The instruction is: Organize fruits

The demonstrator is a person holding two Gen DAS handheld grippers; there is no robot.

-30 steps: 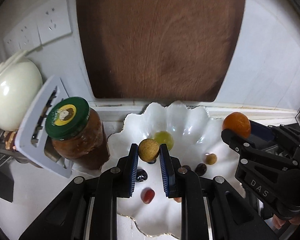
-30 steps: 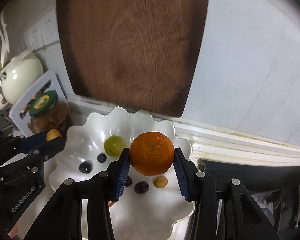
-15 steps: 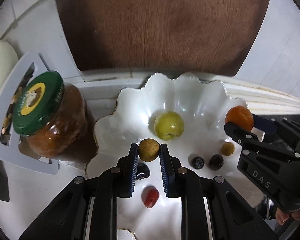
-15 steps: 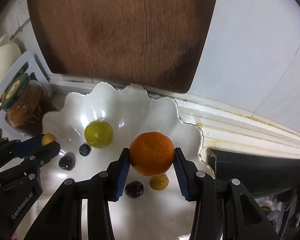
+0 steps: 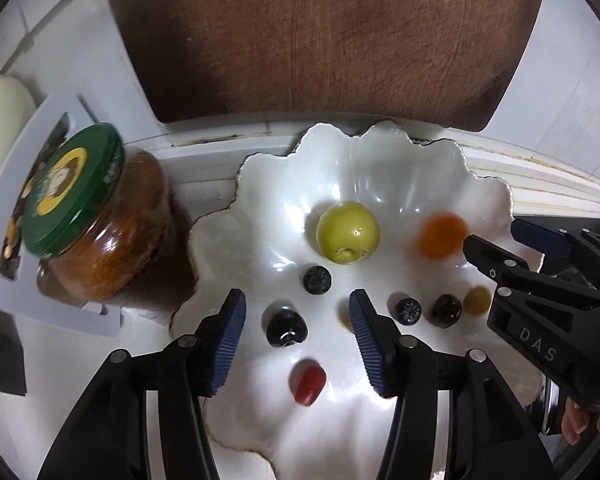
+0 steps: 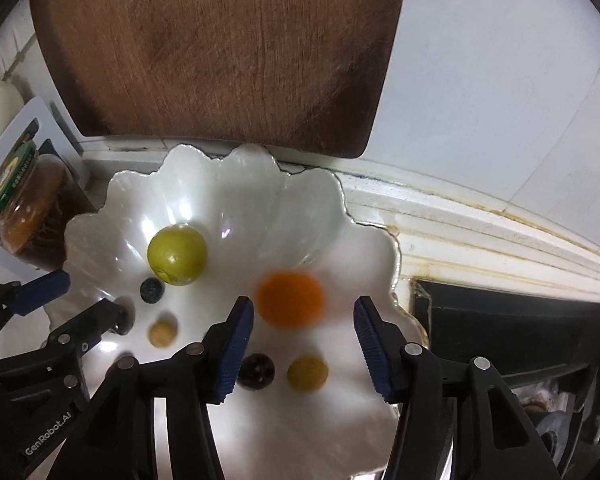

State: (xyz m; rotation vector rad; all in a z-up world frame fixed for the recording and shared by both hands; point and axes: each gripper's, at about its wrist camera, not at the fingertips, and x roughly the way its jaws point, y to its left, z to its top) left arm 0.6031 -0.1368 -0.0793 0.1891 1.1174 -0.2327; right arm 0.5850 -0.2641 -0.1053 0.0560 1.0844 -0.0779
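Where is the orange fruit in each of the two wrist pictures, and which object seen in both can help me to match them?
Left wrist: the orange fruit is blurred, at centre right in the white bowl, just before the right gripper.
Right wrist: the orange fruit is blurred, at the centre, between the open blue fingers.
Shared landmark: the yellow-green fruit, left of it in both views.

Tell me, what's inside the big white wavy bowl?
The bowl holds a green fruit, a blurry orange, two blueberries, dark berries, a red one and small yellow-brown fruits. The open left gripper half hides one; more may sit under both grippers.
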